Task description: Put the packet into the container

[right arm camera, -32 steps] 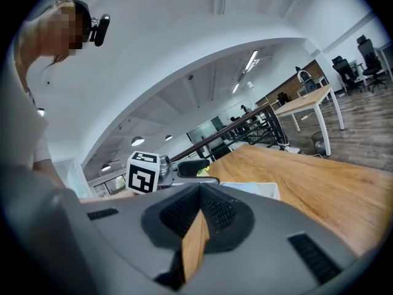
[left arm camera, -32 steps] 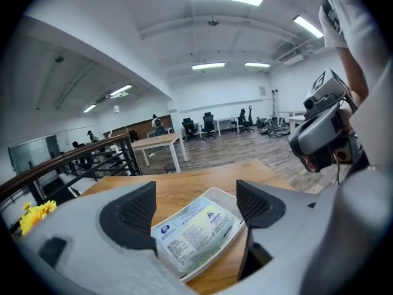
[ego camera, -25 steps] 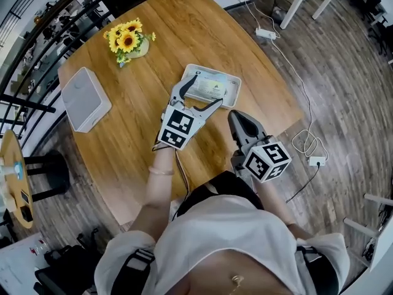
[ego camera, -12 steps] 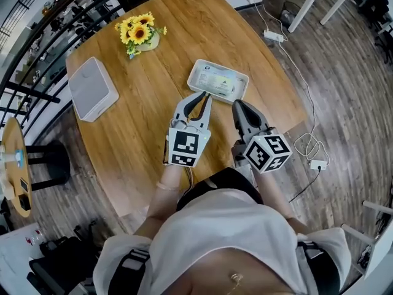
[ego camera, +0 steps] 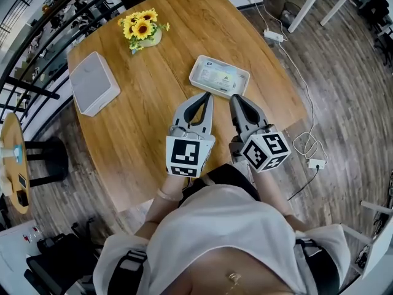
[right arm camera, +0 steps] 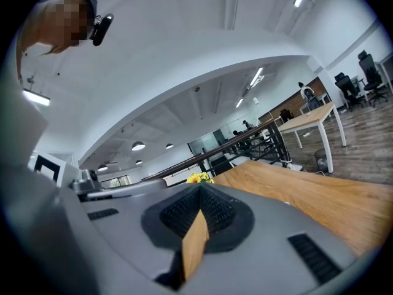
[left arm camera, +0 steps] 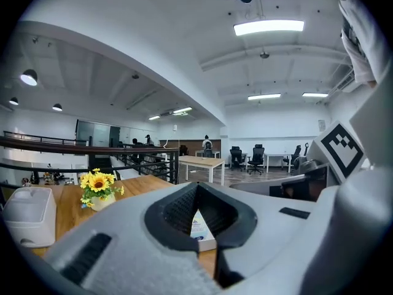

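Observation:
The white container (ego camera: 194,77) lies on the wooden table (ego camera: 153,103) with the printed packet (ego camera: 221,75) flat inside it. My left gripper (ego camera: 208,96) hovers just short of the container's near edge; its jaws have just been closing and now meet with nothing between them. In the left gripper view the shut left gripper (left arm camera: 198,185) frames a sliver of the packet (left arm camera: 199,228) beyond the tips. My right gripper (ego camera: 236,99) sits beside it, shut and empty. In the right gripper view the right gripper (right arm camera: 200,187) shows only bare wood behind the tips.
A vase of sunflowers (ego camera: 143,29) and a white box (ego camera: 93,83) stand at the table's far left. The table's right edge is close to the container. A power strip and cables (ego camera: 270,34) lie on the floor to the right, and a small round table (ego camera: 12,165) stands at left.
The left gripper let go of the packet in the container, drew back toward me and shut its jaws. The right gripper rose slightly and now sits level beside it.

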